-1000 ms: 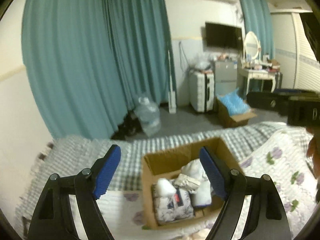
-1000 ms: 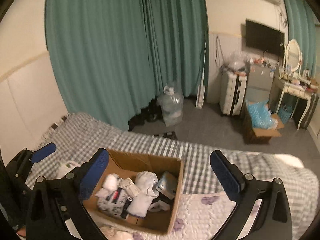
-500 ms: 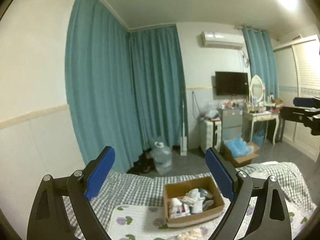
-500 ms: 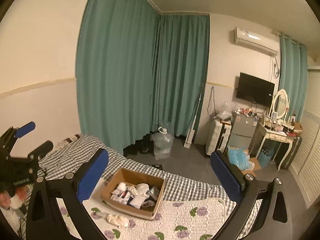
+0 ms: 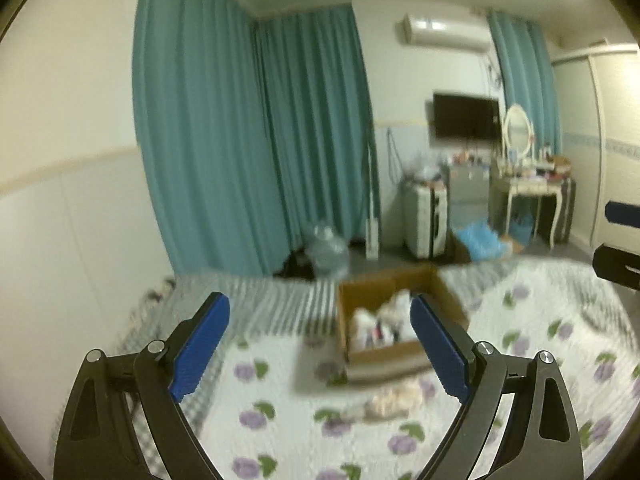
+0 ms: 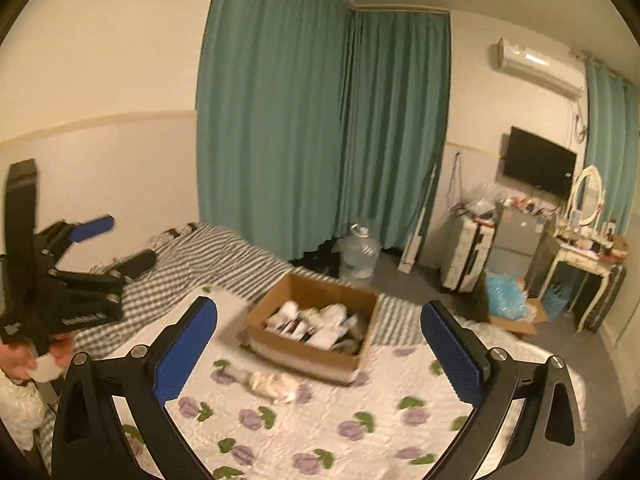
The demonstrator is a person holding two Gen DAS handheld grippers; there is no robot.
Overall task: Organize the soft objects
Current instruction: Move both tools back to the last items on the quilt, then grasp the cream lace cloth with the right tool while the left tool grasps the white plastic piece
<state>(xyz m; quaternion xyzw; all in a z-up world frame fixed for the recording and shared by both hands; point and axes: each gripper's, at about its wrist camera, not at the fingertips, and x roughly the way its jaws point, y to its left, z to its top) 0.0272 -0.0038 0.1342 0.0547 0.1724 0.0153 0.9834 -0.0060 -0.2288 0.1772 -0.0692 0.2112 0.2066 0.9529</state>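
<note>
Hovering above the floral quilt (image 6: 352,420), both grippers, left (image 5: 320,344) and right (image 6: 320,352), are standing spread apart, empty; the cardboard box (image 6: 280,346) is holding soft items, a pale bundle (image 6: 272,384) lying just beside it.

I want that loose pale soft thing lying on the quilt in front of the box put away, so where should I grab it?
Grip the pale bundle across its narrow middle, coming from above with the right gripper. It lies flat and elongated on the floral quilt, just short of the cardboard box, with both fingers open.
</note>
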